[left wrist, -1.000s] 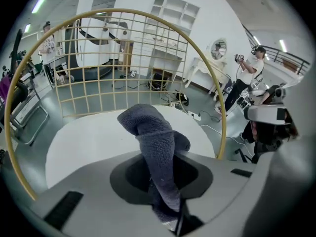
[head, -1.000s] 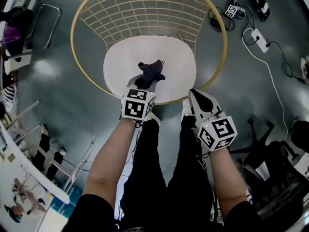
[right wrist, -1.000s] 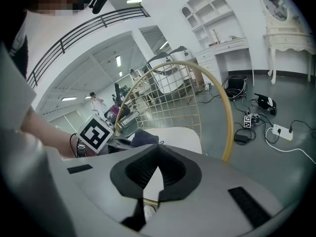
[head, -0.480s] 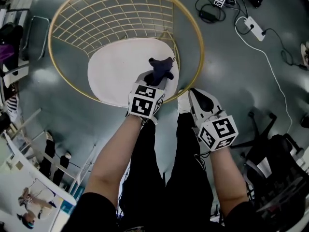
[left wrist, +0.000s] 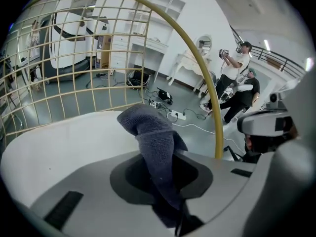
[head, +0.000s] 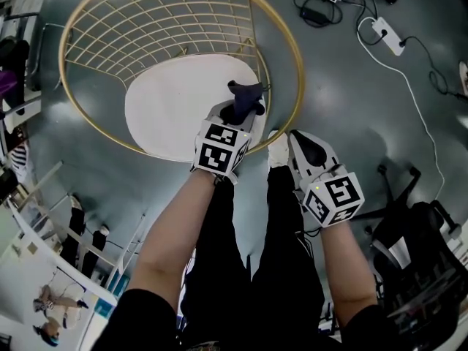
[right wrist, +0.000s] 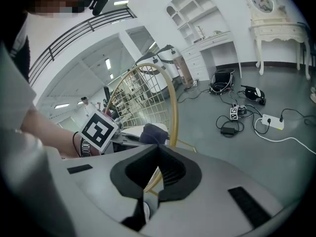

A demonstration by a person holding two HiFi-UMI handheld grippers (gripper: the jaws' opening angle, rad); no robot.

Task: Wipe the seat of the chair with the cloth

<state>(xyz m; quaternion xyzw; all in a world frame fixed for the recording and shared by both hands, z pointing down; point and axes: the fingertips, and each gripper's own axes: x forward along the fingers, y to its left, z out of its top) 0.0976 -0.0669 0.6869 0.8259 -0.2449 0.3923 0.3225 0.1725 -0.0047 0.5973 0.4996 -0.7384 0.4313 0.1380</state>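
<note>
Gripping the dark cloth (left wrist: 154,144) between its jaws, the left gripper (head: 235,115) held it over the white seat (head: 172,112) just ahead; wiping looked unfinished. The right gripper (head: 296,141), shut and empty, hung beside it.

Held a crumpled dark navy cloth (head: 246,96), pinched in the left gripper (head: 232,115), at the right edge of the gold wire chair's (head: 161,24) round white seat (head: 172,108), with the right gripper (head: 292,136) nearby.

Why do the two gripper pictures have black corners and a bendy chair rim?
Left gripper view: the wide-angle lens bows the gold wire chair's rim and blackens the corners, though the dark blue cloth looks sharp. Right gripper view: same bowing and dark corners. Head view: milder bending, glare on the grey floor.
</note>
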